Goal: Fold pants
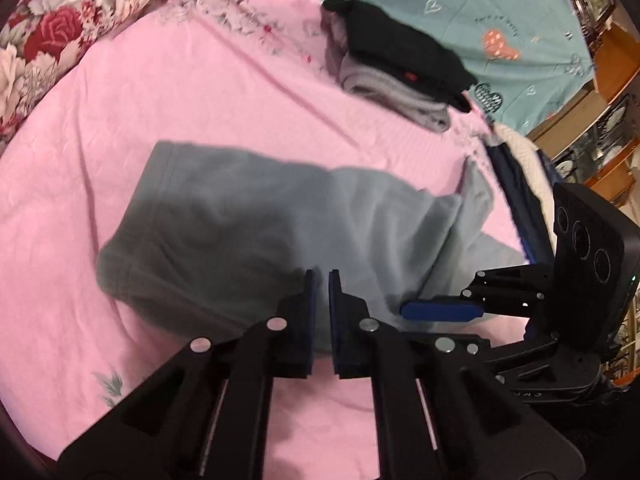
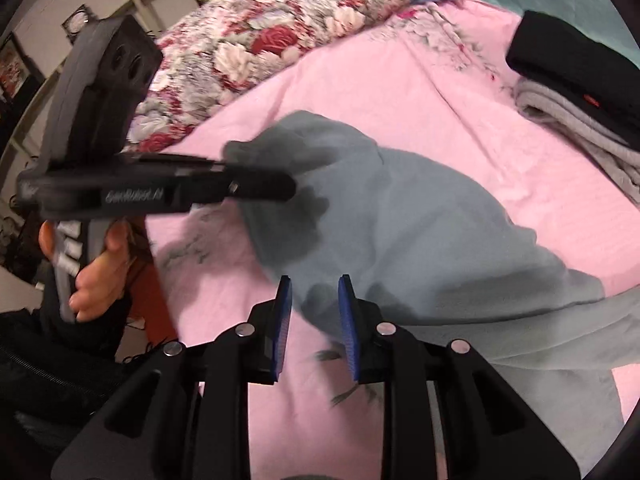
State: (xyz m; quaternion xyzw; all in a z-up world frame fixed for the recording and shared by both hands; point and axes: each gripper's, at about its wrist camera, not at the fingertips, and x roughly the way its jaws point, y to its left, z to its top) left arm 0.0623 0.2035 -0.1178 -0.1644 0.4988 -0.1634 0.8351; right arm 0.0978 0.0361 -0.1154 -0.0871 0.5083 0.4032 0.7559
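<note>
Pants, grey, lie rumpled just ahead of both claws; left gripper narrowly parted, right gripper spread, neither clamping cloth.

grey-blue pants: 1 | folded garments: seemingly 2 | floral pillow: 1

This is a bedroom in a home, shown by the bed spread with a pink floral-printed sheet, a rolled red-and-white rose-patterned quilt, a teal heart-patterned blanket, stacked folded black and grey clothes, and a wooden glass-fronted cabinet alongside.
</note>
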